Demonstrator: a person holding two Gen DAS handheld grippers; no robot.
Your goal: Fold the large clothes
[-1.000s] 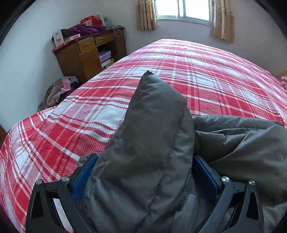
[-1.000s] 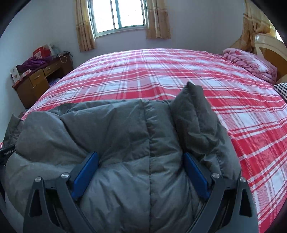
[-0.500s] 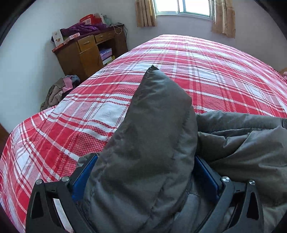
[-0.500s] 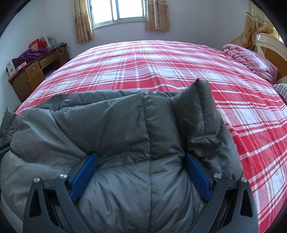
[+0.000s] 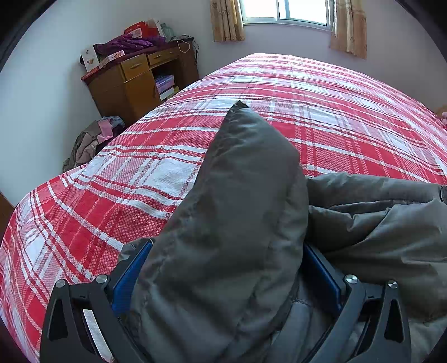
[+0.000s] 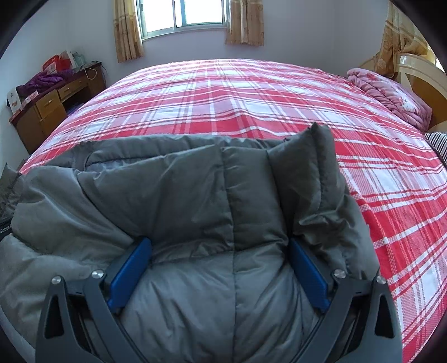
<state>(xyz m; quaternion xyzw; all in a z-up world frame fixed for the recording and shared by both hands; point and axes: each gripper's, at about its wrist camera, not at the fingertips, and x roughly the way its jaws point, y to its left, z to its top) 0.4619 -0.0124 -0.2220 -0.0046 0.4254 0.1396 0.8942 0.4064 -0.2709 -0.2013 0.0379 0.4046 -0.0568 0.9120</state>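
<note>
A grey padded jacket (image 5: 237,195) fills the lower half of both views over a bed with a red and white plaid sheet (image 5: 335,111). My left gripper (image 5: 226,248) is shut on a thick bunch of it, and one corner of the fabric stands up in a point between the blue pads (image 5: 131,273). In the right wrist view the jacket (image 6: 181,190) lies doubled over, its far edge across the sheet (image 6: 237,97). My right gripper (image 6: 218,241) is shut on the quilted bulk, with a folded corner rising at the right. Fabric hides the fingertips.
A wooden desk (image 5: 131,81) piled with clothes and boxes stands against the left wall, with a heap of clothes (image 5: 92,139) on the floor below it. A rolled pink quilt (image 6: 391,95) and a headboard (image 6: 419,72) are at the far right. A curtained window (image 6: 184,14) faces me.
Both grippers have carried the jacket a little forward over the bed. The grip on the fabric is unchanged.
</note>
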